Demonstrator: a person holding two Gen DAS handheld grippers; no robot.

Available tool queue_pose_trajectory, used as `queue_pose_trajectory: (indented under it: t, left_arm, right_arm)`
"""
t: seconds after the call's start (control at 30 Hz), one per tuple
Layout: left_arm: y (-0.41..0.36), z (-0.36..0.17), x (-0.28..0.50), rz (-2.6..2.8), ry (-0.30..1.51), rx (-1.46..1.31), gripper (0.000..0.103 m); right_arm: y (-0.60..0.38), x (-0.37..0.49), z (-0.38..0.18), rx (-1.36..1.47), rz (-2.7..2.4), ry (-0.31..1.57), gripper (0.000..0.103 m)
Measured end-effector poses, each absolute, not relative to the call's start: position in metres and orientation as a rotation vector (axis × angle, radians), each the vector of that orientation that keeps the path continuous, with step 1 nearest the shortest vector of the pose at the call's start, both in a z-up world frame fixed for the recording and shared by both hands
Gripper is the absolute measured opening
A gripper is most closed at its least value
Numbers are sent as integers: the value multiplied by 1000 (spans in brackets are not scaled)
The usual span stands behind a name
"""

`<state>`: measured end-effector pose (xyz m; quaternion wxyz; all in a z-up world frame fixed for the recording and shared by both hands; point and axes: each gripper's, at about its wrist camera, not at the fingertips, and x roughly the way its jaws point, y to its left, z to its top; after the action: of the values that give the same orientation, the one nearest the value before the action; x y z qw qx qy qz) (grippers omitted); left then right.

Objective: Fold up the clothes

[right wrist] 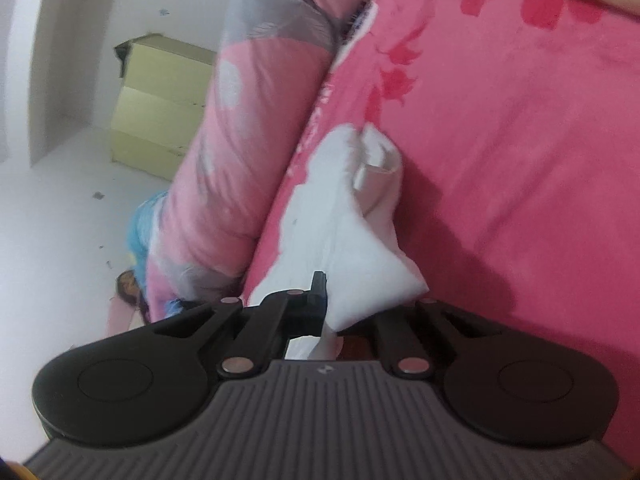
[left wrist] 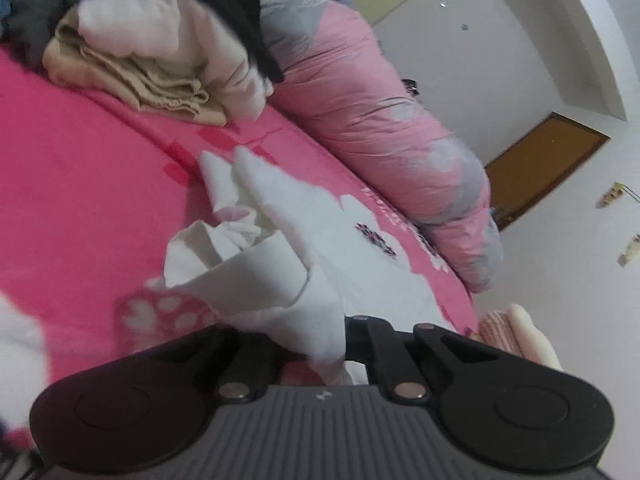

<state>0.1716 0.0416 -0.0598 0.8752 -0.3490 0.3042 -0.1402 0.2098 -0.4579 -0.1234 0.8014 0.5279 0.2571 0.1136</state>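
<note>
A: What lies around the white garment?

B: From the left wrist, a stack of folded clothes, beige and cream with something black draped over it, sits at eleven o'clock on the pink bedsheet. A rolled pink-and-grey quilt runs from twelve down to three o'clock, just beside the garment. A brown door shows at three o'clock.

A: Anything blocking the view?

B: The cloth itself bunches over the left gripper and hides the left finger. The jaws are closed together on the white garment.

A: And the right?

B: The right gripper is likewise clamped on the garment, which stretches toward twelve o'clock, lifted above the sheet and casting a shadow. A yellow-green drawer unit stands at ten o'clock beyond the quilt.

A: Textures?

B: The garment is soft, matte, crumpled into loose folds; the quilt is smooth and puffy; the sheet is flat with red flower prints.
</note>
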Motion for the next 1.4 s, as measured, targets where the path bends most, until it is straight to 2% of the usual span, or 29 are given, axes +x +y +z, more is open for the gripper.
queue_pose_trajectory:
  t: [0.2, 0.3, 0.4, 0.43, 0.47, 0.5, 0.57, 0.63, 0.67, 0.7, 0.73, 0.87, 1.0, 1.1, 1.2, 1.27, 1.4]
  left_arm:
    - [69, -47, 100, -382, 663, -638, 5]
    - [87, -58, 66, -380, 724, -626, 5]
    - [100, -81, 46, -376, 784, -606, 10]
    - [103, -87, 42, -382, 797, -595, 23]
    - [107, -89, 38, -382, 792, -594, 29]
    - [111, -90, 34, -381, 786, -593, 31]
    - [120, -87, 24, -392, 749, -596, 57]
    - [130, -79, 14, -403, 703, -592, 64]
    - [133, -75, 9, -399, 685, -571, 64]
    - [137, -70, 5, -396, 667, -551, 64]
    - [139, -65, 1, -390, 649, -526, 64]
    - [136, -54, -3, -369, 604, -425, 64]
    - [126, -55, 4, -371, 613, -357, 62]
    - [119, -57, 10, -373, 620, -307, 58]
    - [120, -67, 18, -377, 653, -329, 48]
    - [125, -72, 19, -414, 650, -374, 35]
    - [133, -78, 22, -461, 636, -431, 36]
  right_arm:
    - [-442, 105, -109, 1086, 284, 563, 0]
    - [-432, 48, -116, 1070, 298, 607, 1]
    - [-425, 10, -141, 1084, 277, 712, 6]
    - [-428, 3, -153, 1107, 260, 733, 2]
    - [-433, -4, -162, 1152, 274, 708, 2]
    - [-438, -7, -161, 1166, 275, 699, 4]
    - [-448, -12, -154, 1174, 263, 699, 11]
    - [-459, -16, -144, 1166, 240, 697, 31]
    - [-465, -18, -137, 1150, 219, 695, 36]
    - [-469, -19, -132, 1141, 196, 681, 45]
    - [-472, -20, -128, 1135, 172, 663, 48]
    - [-486, -22, -109, 1109, 77, 593, 51]
    - [-472, -10, -109, 1095, 59, 609, 51]
    - [-457, 0, -112, 1081, 60, 637, 51]
    - [-450, 5, -115, 1097, 54, 649, 51]
    - [-448, 2, -115, 1098, 54, 655, 51]
    - [-443, 1, -113, 1089, 39, 672, 51]
